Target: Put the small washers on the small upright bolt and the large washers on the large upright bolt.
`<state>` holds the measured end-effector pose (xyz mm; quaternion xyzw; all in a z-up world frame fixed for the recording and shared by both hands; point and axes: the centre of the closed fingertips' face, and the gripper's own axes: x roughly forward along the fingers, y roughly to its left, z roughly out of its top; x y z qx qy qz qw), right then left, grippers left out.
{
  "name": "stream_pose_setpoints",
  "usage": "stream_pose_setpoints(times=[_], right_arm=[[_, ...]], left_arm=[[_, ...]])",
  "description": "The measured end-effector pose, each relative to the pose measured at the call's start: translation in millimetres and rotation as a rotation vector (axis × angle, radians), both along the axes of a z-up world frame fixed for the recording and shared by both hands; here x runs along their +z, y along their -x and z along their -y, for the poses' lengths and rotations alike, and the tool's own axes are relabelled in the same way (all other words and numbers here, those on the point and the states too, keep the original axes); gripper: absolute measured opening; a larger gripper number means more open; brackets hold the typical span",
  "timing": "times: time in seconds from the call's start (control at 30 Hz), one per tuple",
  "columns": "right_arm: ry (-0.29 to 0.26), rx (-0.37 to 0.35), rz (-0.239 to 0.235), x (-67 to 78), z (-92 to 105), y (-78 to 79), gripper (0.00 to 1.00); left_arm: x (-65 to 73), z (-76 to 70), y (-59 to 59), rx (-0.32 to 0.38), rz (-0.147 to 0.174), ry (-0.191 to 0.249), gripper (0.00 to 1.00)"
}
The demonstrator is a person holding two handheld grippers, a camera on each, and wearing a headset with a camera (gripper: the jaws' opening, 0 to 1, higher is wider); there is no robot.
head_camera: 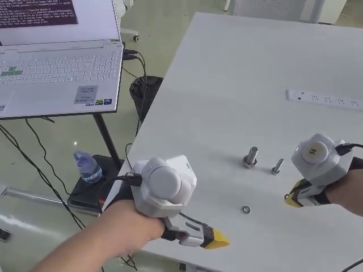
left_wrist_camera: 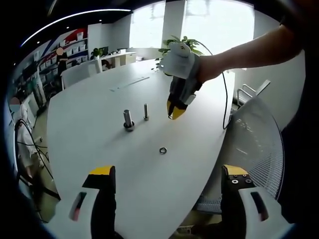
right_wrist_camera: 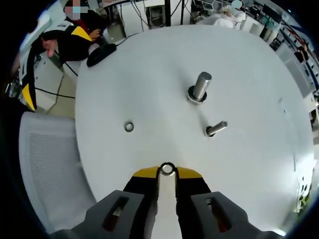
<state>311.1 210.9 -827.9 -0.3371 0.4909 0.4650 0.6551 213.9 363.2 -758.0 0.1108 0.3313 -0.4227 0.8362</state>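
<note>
Right gripper [right_wrist_camera: 168,175] pinches a washer [right_wrist_camera: 168,169]; left gripper [left_wrist_camera: 168,173] gapes, holding nothing.
The right jaws are nearly closed on the washer at their yellow tips, short of the small upright bolt [right_wrist_camera: 216,129] and large upright bolt [right_wrist_camera: 200,85], which stand side by side on the white table [head_camera: 238,85]. A loose washer [right_wrist_camera: 129,126] lies flat, apart from both bolts.

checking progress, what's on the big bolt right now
The large bolt has a bare shaft. The collar at its base could be head or washer; cannot tell. A loose washer lies on the table; the right gripper pinches a second washer.
</note>
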Motion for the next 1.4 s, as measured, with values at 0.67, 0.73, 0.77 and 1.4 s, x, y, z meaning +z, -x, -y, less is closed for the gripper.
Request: stream_pose_setpoints(times=[0.67,0.73,0.77,1.4], right_arm=[[-0.015,-0.014,0.071,29.2,-7.5,-46.7,0.12],[-0.013,-0.013,0.076,30.8,-8.3,-52.9,0.12],[-0.013,-0.015,0.077,31.1,-8.6,-55.0,0.12],[-0.001,0.004,0.103,26.1,-20.7,-77.7,0.12]], left_arm=[[-0.4,-1.7,-2.1,-0.005,-0.001,-0.008,0.86],[-0.5,-1.2,-2.2,-0.006,-0.002,-0.007,0.86],[-0.4,-0.9,-2.3,-0.007,-0.003,-0.006,0.86],[-3.4,-3.0,-6.2,-0.006,-0.015,0.004,0.85]])
